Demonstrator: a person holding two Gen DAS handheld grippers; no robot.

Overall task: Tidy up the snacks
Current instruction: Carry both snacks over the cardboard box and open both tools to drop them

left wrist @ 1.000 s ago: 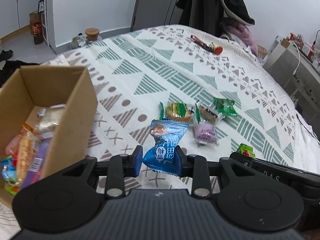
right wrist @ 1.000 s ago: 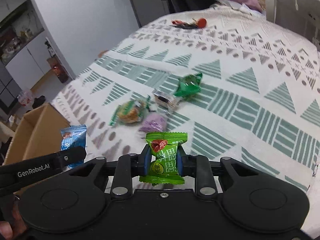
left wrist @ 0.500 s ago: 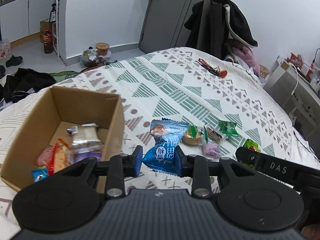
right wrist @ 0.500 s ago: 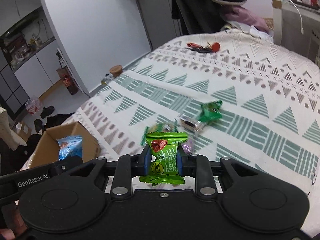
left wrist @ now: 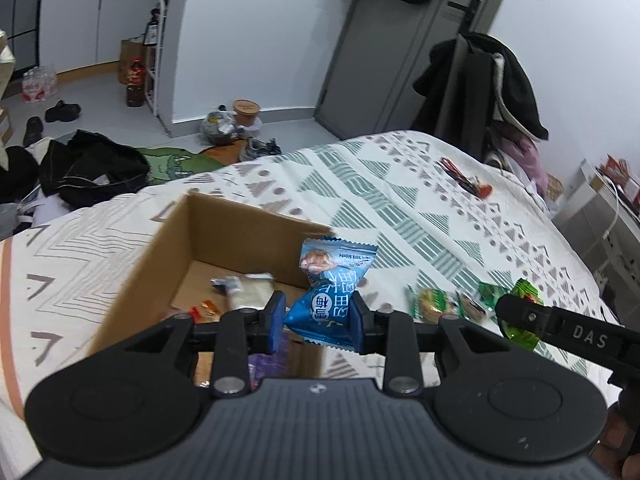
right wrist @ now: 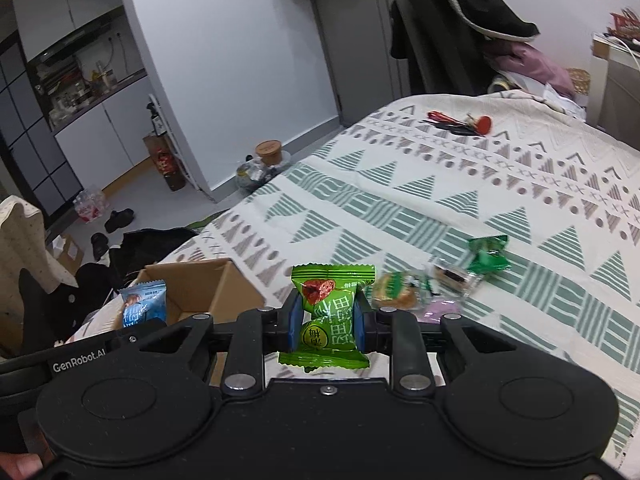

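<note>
Bedspread [right wrist: 460, 184]: left gripper [left wrist: 319, 317] clamps light, crinkly blue packet [left wrist: 332, 292] mid-body; right gripper [right wrist: 326, 323] pinches green packet [right wrist: 330, 312] likewise.

Left tongs [left wrist: 318, 317] and right tongs [right wrist: 326, 319] — both clamped tight, each on a packet, level, side by side.

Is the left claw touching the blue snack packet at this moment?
Touching. The left wrist view shows the left claw shut on the blue snack packet, both pads pressed against its sides, holding it over the cardboard box.
</note>
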